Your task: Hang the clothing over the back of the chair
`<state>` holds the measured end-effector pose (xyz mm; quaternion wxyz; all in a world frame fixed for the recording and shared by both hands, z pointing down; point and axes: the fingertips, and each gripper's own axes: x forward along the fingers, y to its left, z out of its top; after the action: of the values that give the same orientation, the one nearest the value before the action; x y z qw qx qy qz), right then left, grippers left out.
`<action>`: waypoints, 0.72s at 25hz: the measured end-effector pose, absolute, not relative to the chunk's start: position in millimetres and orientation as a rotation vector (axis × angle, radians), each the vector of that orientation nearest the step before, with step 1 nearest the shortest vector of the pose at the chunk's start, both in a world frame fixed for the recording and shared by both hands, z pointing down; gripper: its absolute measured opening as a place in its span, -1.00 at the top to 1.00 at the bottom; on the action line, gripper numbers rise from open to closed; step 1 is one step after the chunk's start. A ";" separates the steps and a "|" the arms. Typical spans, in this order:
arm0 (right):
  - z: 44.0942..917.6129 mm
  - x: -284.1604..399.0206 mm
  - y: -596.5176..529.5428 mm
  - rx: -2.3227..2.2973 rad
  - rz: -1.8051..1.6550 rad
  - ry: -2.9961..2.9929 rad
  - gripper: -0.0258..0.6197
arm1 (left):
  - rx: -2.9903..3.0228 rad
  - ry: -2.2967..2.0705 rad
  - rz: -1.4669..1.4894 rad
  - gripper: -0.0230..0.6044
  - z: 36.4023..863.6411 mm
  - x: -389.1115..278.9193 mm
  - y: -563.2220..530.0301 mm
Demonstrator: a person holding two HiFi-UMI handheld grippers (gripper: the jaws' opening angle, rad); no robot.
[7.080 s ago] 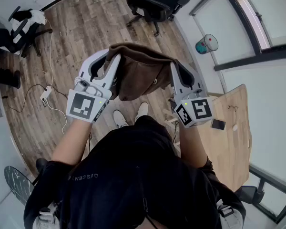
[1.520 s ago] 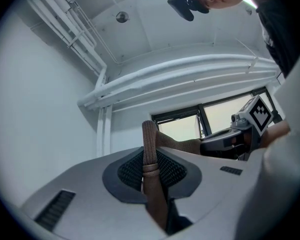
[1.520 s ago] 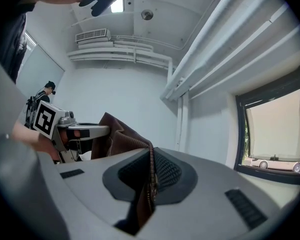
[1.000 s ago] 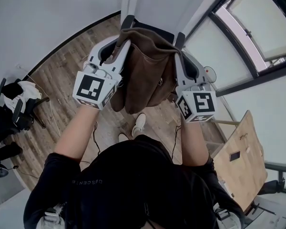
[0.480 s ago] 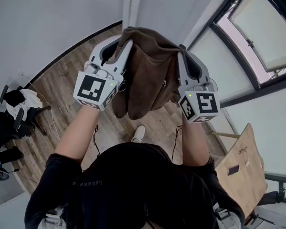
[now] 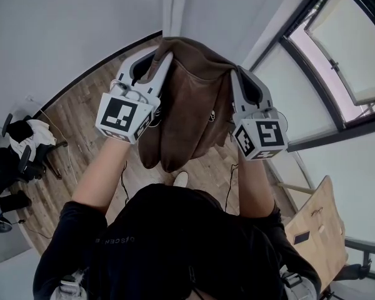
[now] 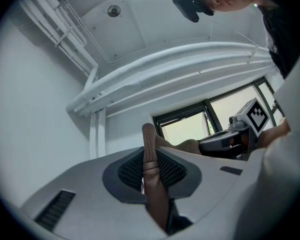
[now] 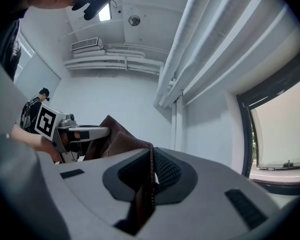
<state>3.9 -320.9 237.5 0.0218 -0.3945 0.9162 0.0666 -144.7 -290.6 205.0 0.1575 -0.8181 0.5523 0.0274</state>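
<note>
One large item first: the wood floor [image 6: 81,120] lies well below my hands, with a window [image 6: 356,61] at right and a desk [image 6: 312,224] at lower right. A chair [image 6: 22,149] stands at the far left edge with something white on it. I cannot tell whether it is the target. No chair back shows ahead of me, because the garment blocks that line of sight.

The garment [image 6: 187,105], brown, hangs in the air before me. Its top edge spans both grippers, and the rest falls in loose folds, touching nothing else.

Left gripper [image 6: 157,54]: jaws clamped on a ribbed band of the garment, which runs up between the pads. Right gripper [image 6: 235,74]: jaws nearly together, pinching a thin edge of the same garment. Both grips look sound.

Assessment: the step in hand is the carry to the chair, and the hanging is not yet done. To do it well I would:
- Hold both clamps shut and the grippers apart, so the top edge is taut.
- Carry it high enough that the folds pass over the chair back rather than snag on it.
- Sight the back past the cloth before lowering.
- Lay the garment so about half falls on each side.
- Release only once the back bears its weight.

The thinner right pinch is the likelier one to slip.
</note>
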 end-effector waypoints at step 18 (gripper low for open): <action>283.9 -5.1 -408.2 -1.330 0.119 2.896 0.82 | -2.476 1.489 0.018 0.72 249.9 -159.4 -392.3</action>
<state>-5.1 -408.2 283.9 -0.0237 -0.4168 0.9079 0.0373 -159.4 -392.3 249.9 0.1259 -0.8502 0.5112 0.0061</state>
